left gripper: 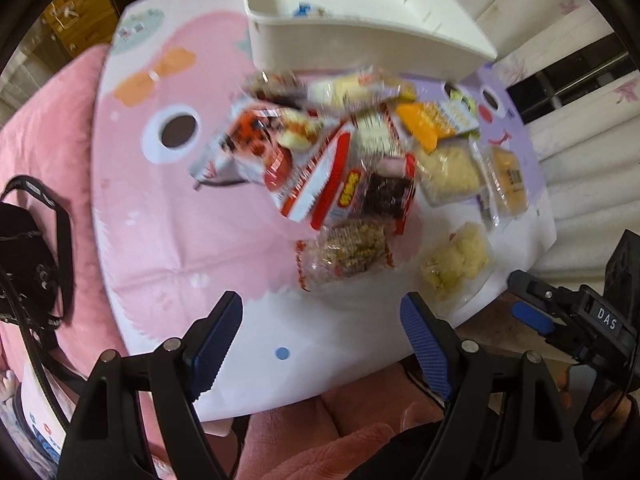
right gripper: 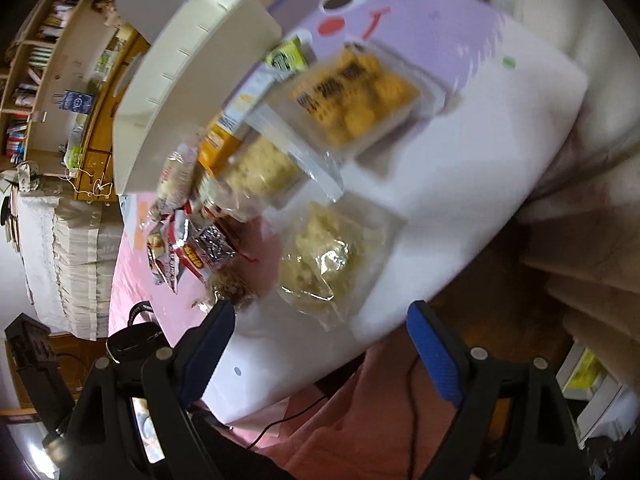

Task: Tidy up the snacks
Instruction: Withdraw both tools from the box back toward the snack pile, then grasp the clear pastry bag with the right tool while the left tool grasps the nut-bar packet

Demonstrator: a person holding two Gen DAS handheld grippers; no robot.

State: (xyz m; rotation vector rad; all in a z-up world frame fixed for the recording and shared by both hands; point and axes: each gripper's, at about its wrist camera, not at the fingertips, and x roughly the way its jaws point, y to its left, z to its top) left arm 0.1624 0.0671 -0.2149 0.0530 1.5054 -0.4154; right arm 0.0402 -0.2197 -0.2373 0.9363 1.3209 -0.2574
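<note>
Table (left gripper: pixel 168 240), pink/white/lilac cartoon cover, fills the view ahead of both sets of fingers. White bin (left gripper: pixel 360 36) sits at the far side, well beyond the fingertips; looks nearly empty, something small and blue inside, can't ID.

Snack pile (left gripper: pixel 340 160) lies betw. bin and fingers: mixed foil/clear wrappers, overlapping, blurred. Nearer, apart from the heap: granola-type bar in clear wrap (left gripper: pixel 348 250), just ahead of L fingers; pale crumbly pack (right gripper: pixel 324 260), just ahead and betw. R fingers; orange-yellow tray pack (right gripper: pixel 352 96), further out.

L gripper (left gripper: pixel 320 340): fingers apart, nothing betw. them, not touching anything. R gripper (right gripper: pixel 320 344): fingers wide apart, empty, above table edge.

Handling, my read: packs light, soft, crinkly film = slippery, contents crumble. Clamp gently across the short width at mid-body, not the loose seal ends. Tray pack stiffer, take by its sides. Isolated packs first; heap risks dragging neighbours.
</note>
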